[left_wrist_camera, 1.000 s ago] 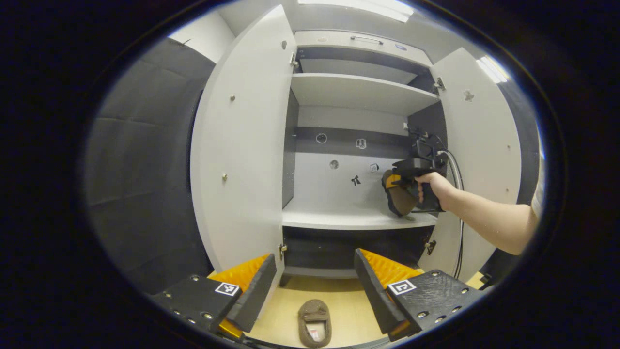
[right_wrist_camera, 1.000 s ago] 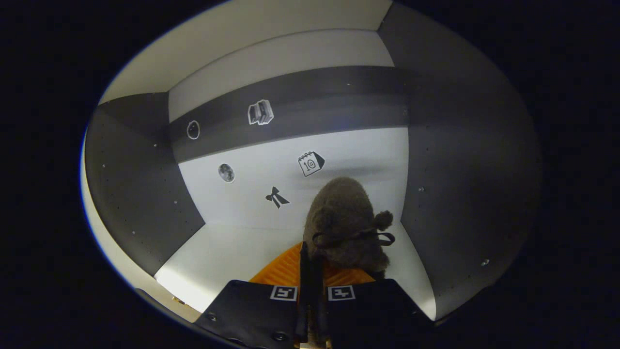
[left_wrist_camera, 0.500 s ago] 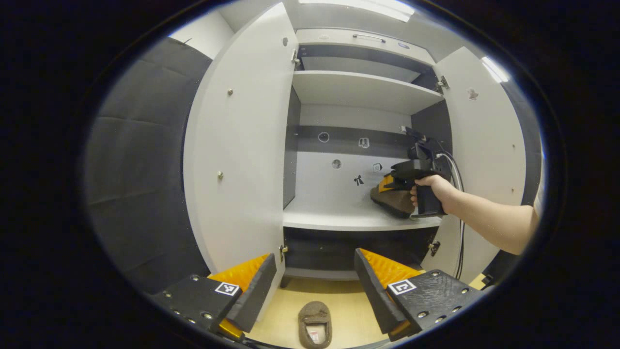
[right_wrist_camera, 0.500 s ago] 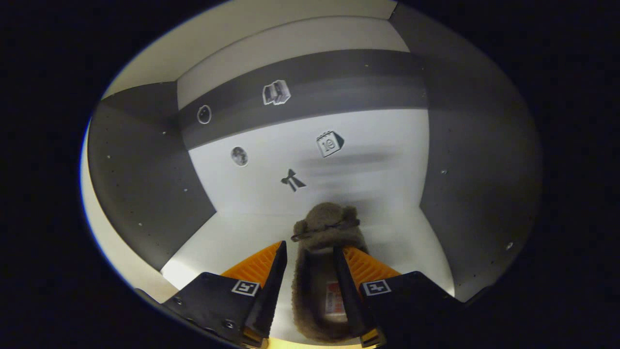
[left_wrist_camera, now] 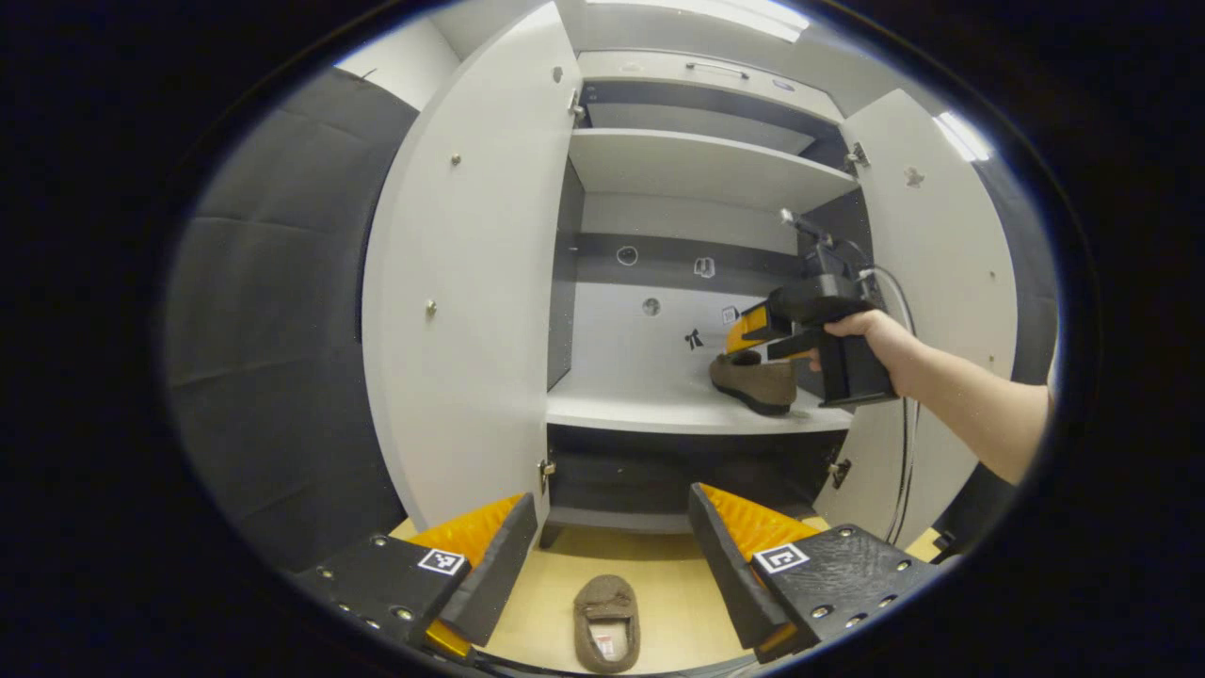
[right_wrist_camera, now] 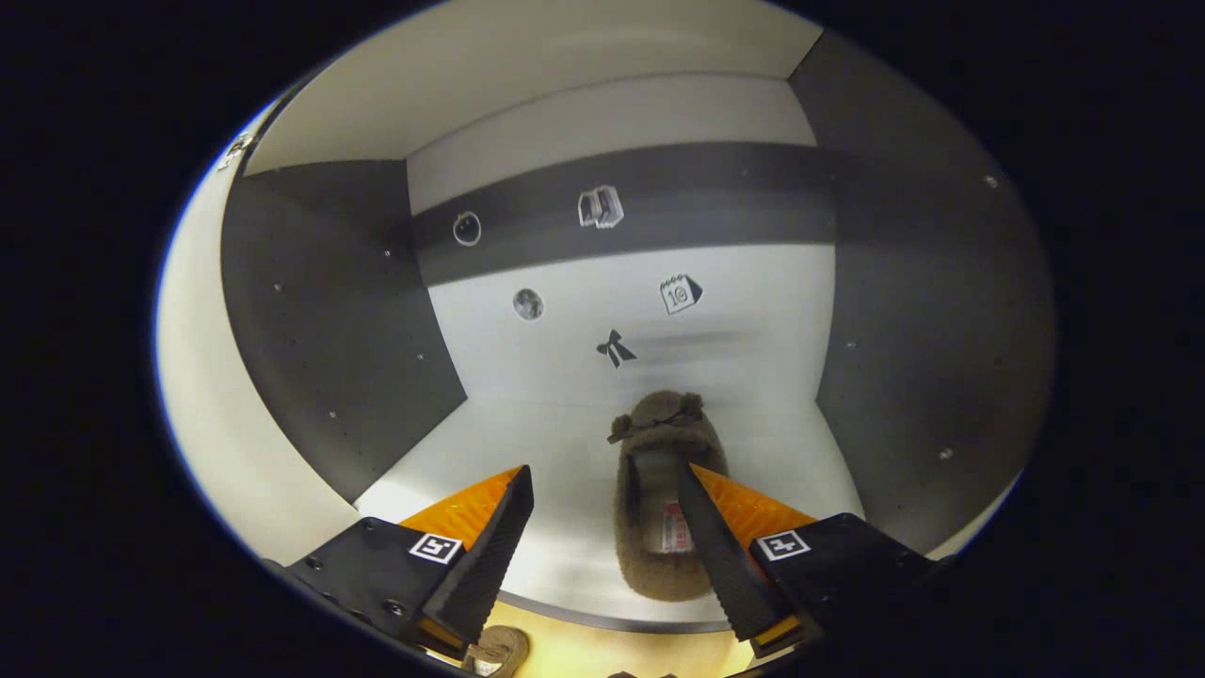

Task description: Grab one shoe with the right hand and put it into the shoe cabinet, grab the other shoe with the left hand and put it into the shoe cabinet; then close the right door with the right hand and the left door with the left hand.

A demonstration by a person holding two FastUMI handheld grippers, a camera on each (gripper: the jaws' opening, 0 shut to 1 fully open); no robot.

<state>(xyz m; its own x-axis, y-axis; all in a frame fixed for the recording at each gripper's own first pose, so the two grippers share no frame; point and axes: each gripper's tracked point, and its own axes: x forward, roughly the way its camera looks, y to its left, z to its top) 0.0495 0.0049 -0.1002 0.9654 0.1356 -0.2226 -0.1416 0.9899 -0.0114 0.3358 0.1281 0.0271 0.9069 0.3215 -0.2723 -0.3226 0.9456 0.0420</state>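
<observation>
On the middle shelf of the shoe cabinet, toward its right end, one brown shoe lies flat, toe toward the back wall. My right gripper hangs over its heel, fingers spread wide, gripping nothing. Down on the floor before the cabinet's front edge lies the other shoe, between the wide-open, empty fingers of my left gripper. Both doors stand open.

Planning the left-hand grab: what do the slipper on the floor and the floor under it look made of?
Slipper on the floor: soft, fuzzy brown fabric, probably plush or fleece, with a nappy matte surface. Floor: pale, smooth wood-look board, maybe laminate; the grain is too faint to tell.
</observation>
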